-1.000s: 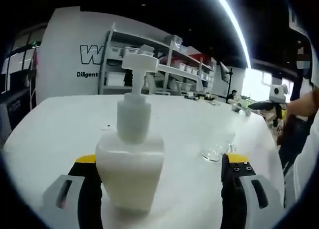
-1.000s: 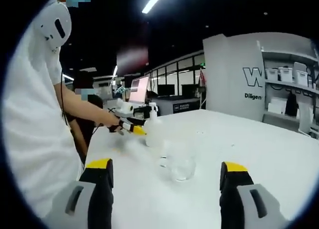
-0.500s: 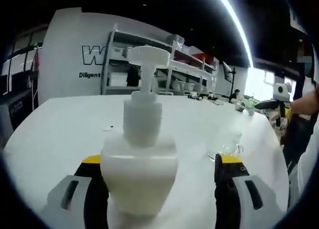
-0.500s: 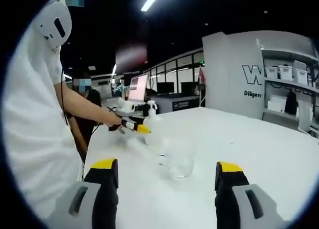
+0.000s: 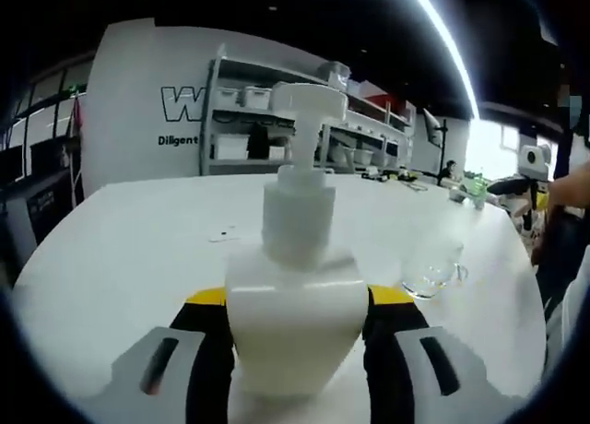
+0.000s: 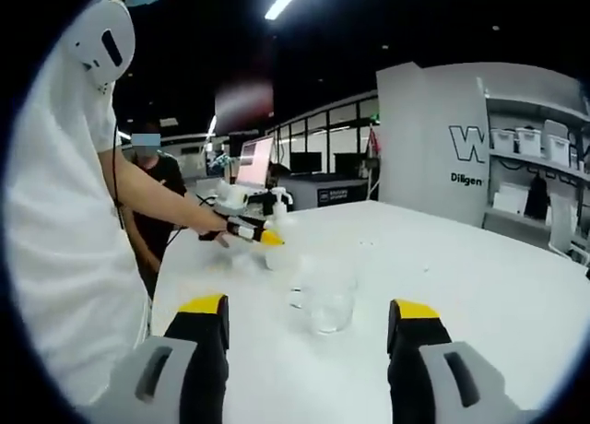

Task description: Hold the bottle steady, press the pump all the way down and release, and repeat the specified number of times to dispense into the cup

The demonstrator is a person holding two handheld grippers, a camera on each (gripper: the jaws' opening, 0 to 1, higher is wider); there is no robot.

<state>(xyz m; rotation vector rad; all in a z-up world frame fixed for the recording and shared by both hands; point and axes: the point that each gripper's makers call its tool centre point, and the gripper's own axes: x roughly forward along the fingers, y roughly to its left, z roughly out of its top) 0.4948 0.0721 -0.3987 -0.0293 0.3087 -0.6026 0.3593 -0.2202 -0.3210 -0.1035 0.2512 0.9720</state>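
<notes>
The bottle [image 5: 295, 304] stands on the worktop [image 5: 120, 258], pinched by the left claw [image 5: 295, 350], so steadying looks done, while the right claw [image 6: 309, 350] hangs spread near the cup [image 6: 330, 300]; next it should likely press the pump [image 5: 309, 97].

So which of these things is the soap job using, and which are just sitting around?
For the job:
- pump bottle, clamped by the left gripper
- glass cup on the white table
- right gripper, open, facing the cup

Just around:
- shelves with bins
- wall with lettering
- monitors
</notes>
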